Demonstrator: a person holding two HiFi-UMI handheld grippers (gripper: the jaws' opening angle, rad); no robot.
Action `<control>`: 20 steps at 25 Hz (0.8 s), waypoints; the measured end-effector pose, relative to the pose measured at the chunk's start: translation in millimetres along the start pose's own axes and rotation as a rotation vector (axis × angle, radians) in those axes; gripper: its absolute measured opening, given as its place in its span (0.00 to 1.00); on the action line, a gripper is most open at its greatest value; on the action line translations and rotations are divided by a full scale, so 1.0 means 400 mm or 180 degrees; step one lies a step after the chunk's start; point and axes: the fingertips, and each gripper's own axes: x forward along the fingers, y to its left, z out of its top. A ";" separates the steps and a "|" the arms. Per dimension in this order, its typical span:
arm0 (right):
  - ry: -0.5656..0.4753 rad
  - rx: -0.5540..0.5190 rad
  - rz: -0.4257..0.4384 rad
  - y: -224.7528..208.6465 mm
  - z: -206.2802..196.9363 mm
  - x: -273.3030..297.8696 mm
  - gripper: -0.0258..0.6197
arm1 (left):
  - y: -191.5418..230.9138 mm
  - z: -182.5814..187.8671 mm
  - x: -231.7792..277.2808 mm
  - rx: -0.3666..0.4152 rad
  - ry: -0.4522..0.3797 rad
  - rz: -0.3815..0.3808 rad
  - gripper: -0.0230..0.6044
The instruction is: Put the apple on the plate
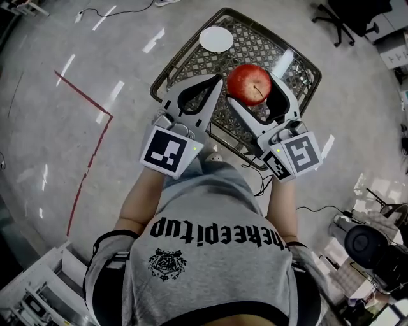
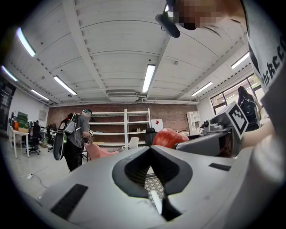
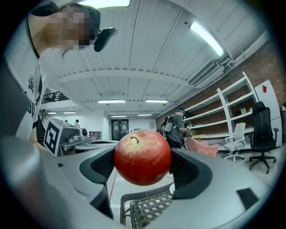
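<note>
A red apple (image 1: 250, 84) hangs above the dark mesh table (image 1: 268, 46), and my right gripper (image 1: 252, 86) is shut on it with a finger on each side. The right gripper view shows the apple (image 3: 142, 156) filling the gap between the jaws, stem up, over the table's edge (image 3: 147, 206). The white plate (image 1: 216, 39) lies on the far side of the table, beyond the apple and to its left. My left gripper (image 1: 218, 81) is shut on nothing, its tips just left of the apple. From the left gripper view the apple (image 2: 167, 137) peeks over the shut jaws.
A red tape line (image 1: 89, 102) crosses the floor at the left. An office chair (image 1: 347, 19) stands at the top right, and equipment and cables (image 1: 366, 245) lie at the lower right. A person with a backpack (image 2: 73, 134) stands far off by shelves.
</note>
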 end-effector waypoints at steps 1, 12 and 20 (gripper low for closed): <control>-0.0005 0.0002 -0.0011 -0.001 0.001 0.002 0.64 | 0.002 0.001 0.001 0.0003 -0.0003 -0.0008 0.05; 0.0043 0.0029 -0.0086 -0.034 0.003 0.079 0.64 | 0.077 0.001 0.041 -0.0019 0.0022 -0.0084 0.05; 0.0083 0.0039 -0.0165 -0.060 -0.002 0.165 0.64 | 0.162 -0.012 0.074 -0.0042 0.0038 -0.0152 0.05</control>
